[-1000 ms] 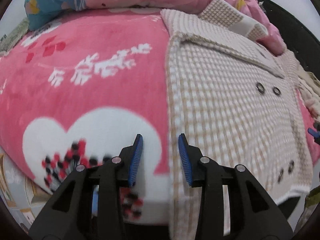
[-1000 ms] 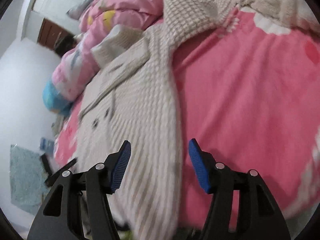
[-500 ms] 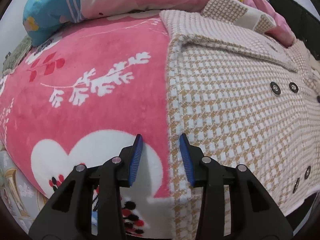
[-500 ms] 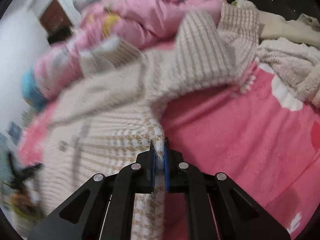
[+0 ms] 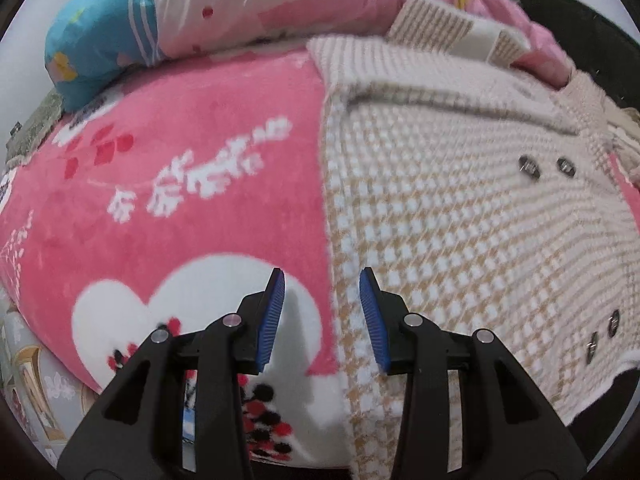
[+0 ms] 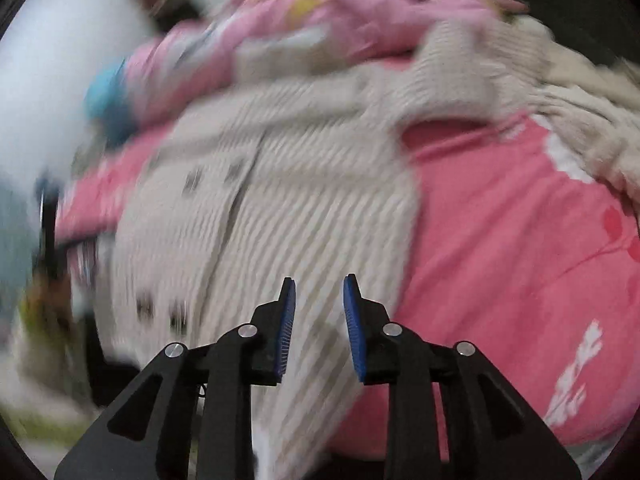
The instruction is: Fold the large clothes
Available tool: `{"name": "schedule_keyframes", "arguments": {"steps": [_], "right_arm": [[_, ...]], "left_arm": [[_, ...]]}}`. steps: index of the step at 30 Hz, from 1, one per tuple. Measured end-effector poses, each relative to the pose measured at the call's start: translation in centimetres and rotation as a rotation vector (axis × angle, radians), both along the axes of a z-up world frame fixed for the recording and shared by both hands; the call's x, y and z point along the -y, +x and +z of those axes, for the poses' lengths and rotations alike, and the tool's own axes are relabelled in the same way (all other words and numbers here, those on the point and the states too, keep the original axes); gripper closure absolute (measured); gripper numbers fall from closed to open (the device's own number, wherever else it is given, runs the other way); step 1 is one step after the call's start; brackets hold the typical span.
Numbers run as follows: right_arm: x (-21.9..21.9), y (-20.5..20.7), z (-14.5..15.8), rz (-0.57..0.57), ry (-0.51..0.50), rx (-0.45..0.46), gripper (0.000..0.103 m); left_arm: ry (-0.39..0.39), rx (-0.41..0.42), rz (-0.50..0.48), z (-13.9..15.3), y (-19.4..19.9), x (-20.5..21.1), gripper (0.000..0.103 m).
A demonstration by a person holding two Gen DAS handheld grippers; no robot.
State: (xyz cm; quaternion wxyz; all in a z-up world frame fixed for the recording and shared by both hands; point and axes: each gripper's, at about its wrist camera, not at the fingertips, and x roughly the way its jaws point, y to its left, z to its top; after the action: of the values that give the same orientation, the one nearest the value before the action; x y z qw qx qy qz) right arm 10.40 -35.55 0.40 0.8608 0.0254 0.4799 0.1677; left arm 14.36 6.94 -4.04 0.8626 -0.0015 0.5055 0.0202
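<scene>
Over coat (image 5: pixel 460 220), 2 parted tools

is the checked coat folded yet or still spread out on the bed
Spread out: the checked coat lies flat, front up, buttons showing, on the pink blanket; no fold visible.

Pink heart-print blanket (image 5: pixel 208 184) spread over bed; pink quilt (image 5: pixel 280 8) and blue pillow (image 5: pixel 96 44) bunched far left.
</scene>
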Motion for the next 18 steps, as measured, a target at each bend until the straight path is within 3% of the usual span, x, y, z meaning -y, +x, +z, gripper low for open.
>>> {"name": "schedule_keyframes", "arguments": {"steps": [2, 5, 7, 9, 11, 13, 16, 17, 18], "right_arm": [[-0.8, -0.2, -4.1, 0.002, -0.186, -0.123, 0.077], [1.2, 0.6, -2.8, -0.039, -0.088, -0.152, 0.08], [2.4, 1.9, 0.7, -0.09, -0.03, -0.073, 0.073], [3.4, 4.4, 2.9, -0.097, 0.1, -0.031, 0.059], [3.8, 7.7, 3.7, -0.126, 0.169, -0.01, 0.055], [3.7, 11.2, 3.3, -0.161, 0.176, 0.001, 0.055], [3.6, 16.6, 0.2, -0.213, 0.23, -0.067, 0.056], [3.3, 18.1, -1.0, -0.236, 0.194, -0.081, 0.063], [2.9, 19.0, -2.0, -0.27, 0.089, -0.063, 0.065]], "left_arm": [[-0.027, 0.0, 0.009, -0.3, 0.1, -0.3, 0.064], [-0.027, 0.009, 0.006, 0.4, 0.1, -0.7, 0.065], [-0.01, 0.026, 0.005, 1.2, -0.1, -0.8, 0.065], [-0.024, 0.044, 0.006, 2.0, 0.0, -1.1, 0.065], [-0.046, 0.058, 0.011, 2.7, 0.6, -1.0, 0.065], [-0.057, 0.063, 0.02, 3.0, 1.5, -0.7, 0.065], [-0.083, 0.079, 0.023, 3.5, 2.9, 0.1, 0.064], [-0.082, 0.083, 0.021, 3.6, 3.1, 0.3, 0.064], [-0.08, 0.094, 0.013, 3.8, 3.6, 0.5, 0.064]]}}
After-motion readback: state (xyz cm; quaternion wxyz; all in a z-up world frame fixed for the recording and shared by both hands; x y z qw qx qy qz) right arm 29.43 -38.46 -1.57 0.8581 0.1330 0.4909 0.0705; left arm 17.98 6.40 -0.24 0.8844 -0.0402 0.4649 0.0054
